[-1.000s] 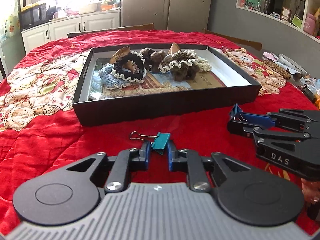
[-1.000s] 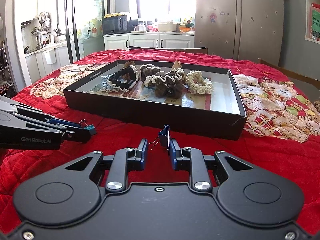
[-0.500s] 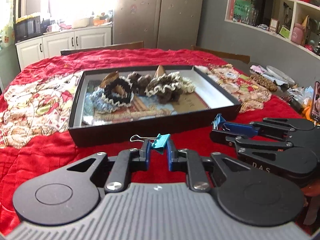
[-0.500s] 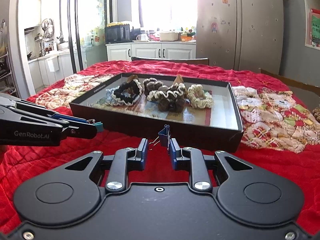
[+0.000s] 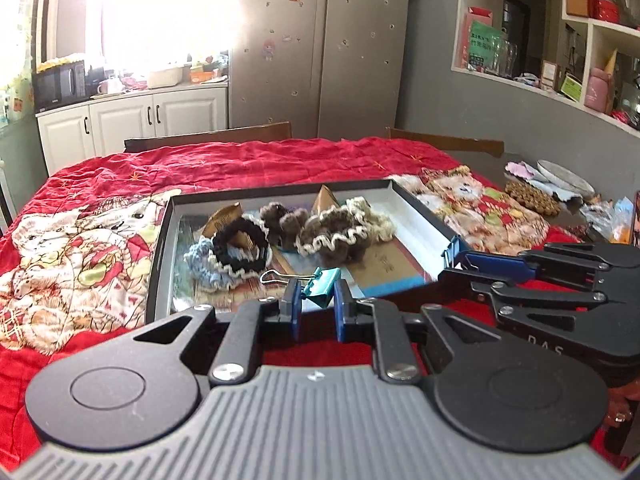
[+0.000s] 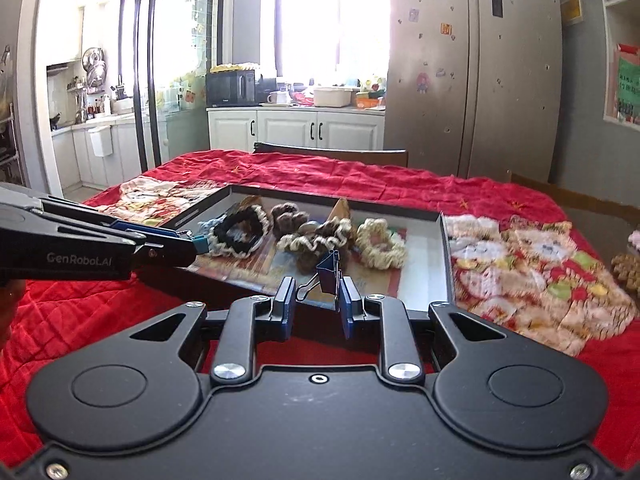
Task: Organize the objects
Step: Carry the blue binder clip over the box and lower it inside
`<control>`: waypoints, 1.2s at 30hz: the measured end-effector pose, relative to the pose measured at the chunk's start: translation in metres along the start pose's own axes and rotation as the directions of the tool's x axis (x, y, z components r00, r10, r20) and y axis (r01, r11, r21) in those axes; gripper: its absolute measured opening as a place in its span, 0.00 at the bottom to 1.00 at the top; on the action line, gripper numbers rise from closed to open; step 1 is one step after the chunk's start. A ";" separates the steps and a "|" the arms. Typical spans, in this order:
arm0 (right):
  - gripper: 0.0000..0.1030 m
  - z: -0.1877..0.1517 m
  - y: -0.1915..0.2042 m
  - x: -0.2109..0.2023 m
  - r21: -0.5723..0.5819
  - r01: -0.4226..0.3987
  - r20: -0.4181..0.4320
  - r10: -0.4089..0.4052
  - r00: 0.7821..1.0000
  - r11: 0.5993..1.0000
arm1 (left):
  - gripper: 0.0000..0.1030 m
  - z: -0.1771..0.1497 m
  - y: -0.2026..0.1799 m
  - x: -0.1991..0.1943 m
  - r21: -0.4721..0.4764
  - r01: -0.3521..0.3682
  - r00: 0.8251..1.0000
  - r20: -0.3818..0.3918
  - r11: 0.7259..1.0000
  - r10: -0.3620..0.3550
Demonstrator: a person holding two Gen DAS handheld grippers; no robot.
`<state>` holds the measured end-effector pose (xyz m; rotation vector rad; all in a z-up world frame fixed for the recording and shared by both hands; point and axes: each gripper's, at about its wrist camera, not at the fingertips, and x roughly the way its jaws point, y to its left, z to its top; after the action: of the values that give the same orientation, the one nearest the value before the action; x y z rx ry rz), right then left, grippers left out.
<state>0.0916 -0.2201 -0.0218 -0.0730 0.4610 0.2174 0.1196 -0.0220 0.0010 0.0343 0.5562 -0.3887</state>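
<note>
Table draped in quilted red cloth (image 5: 248, 164); kitchen cabinets and fridge beyond. Shallow black tray (image 6: 447, 264) holds frilly knitted scrunchies (image 5: 240, 246). Teal binder clip (image 5: 322, 282) is pinched in left gripper (image 5: 316, 300), dark blue binder clip (image 6: 330, 270) in right gripper (image 6: 314, 294), both above the tray's near edge.

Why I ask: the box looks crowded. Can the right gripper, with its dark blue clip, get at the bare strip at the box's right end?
Probably yes. The right gripper holds the dark blue binder clip near the black box; the bare strip beyond the cream scrunchie looks unobstructed.
</note>
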 end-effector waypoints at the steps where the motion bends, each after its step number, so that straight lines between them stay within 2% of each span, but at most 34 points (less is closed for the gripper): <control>1: 0.21 0.003 -0.001 0.002 -0.006 0.008 0.005 -0.008 1.000 1.000 | 0.19 0.002 0.001 0.002 -0.005 -0.001 1.000 0.003 1.000 0.001; 9: 0.21 0.026 -0.012 0.027 -0.014 0.039 0.012 -0.038 0.999 0.999 | 0.19 0.020 0.007 0.033 -0.019 -0.044 0.999 -0.006 0.999 0.044; 13: 0.21 0.030 -0.021 0.050 0.004 0.043 -0.012 -0.043 0.999 0.999 | 0.19 0.023 0.008 0.051 -0.029 -0.063 0.998 -0.012 0.998 0.062; 23: 0.21 0.020 -0.043 0.094 0.075 0.057 -0.068 -0.051 0.996 0.996 | 0.19 0.016 0.012 0.087 -0.037 -0.086 0.995 -0.055 0.996 0.084; 36: 0.21 0.014 -0.046 0.114 0.082 0.052 -0.092 -0.044 0.995 0.995 | 0.19 0.012 0.015 0.107 -0.048 -0.102 0.992 -0.077 0.994 0.098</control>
<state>0.2072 -0.2415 -0.0594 -0.0115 0.5569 0.1477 0.2145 -0.0473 -0.0451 0.0270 0.6351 -0.2761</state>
